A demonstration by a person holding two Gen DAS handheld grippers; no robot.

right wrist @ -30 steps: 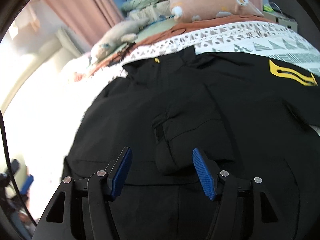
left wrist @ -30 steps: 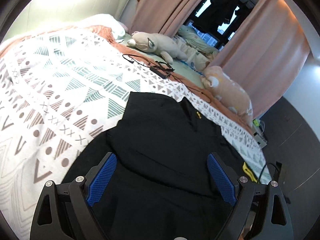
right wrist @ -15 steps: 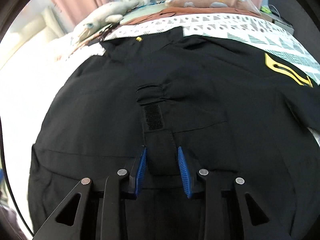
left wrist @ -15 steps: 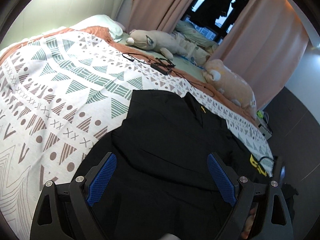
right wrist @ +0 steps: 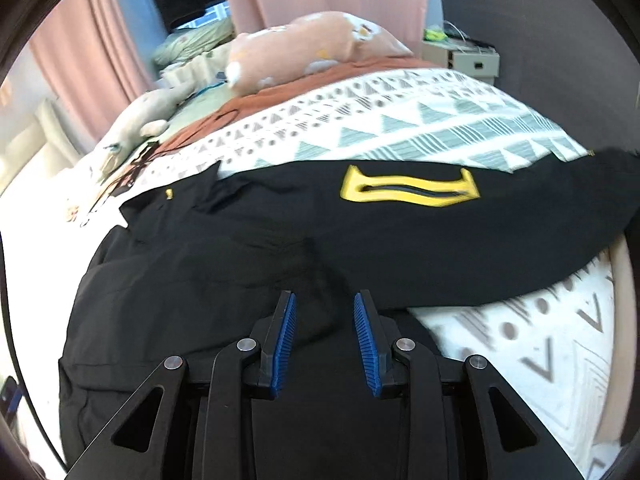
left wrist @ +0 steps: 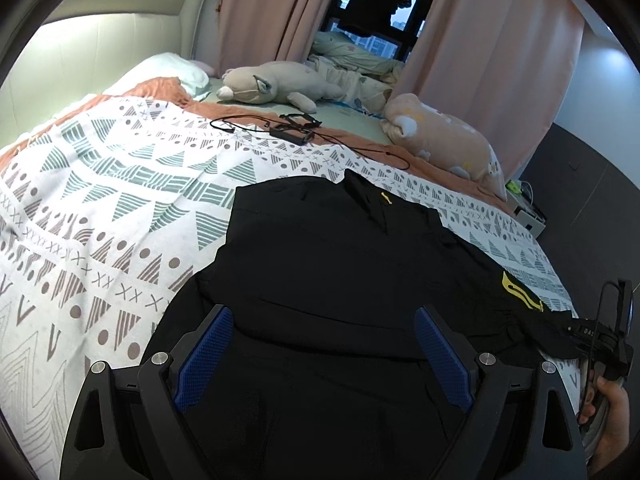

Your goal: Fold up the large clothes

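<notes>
A large black jacket [left wrist: 340, 248] lies spread on the patterned blanket [left wrist: 120, 208], its collar pointing toward the pillows. A yellow logo [right wrist: 408, 190] shows on the part stretched out to the right. My left gripper [left wrist: 324, 314] hovers open and wide over the jacket's near half, holding nothing. My right gripper [right wrist: 324, 298] has its blue pads narrowed on a bunched fold of the black jacket [right wrist: 240, 264]. In the left wrist view the right gripper [left wrist: 592, 332] sits at the bed's right edge with the fabric drawn taut up to it.
Two plush toys [left wrist: 276, 86] [left wrist: 448, 146] lie near the head of the bed. A black cable and charger [left wrist: 292, 134] rest on the blanket beyond the jacket. Pink curtains [left wrist: 480, 60] hang behind. A small white unit [right wrist: 464, 58] stands past the bed's right side.
My right gripper closed on a fold of the jacket and swung right, pulling the fabric that way. The yellow logo came into the left wrist view. The left gripper stayed open.
</notes>
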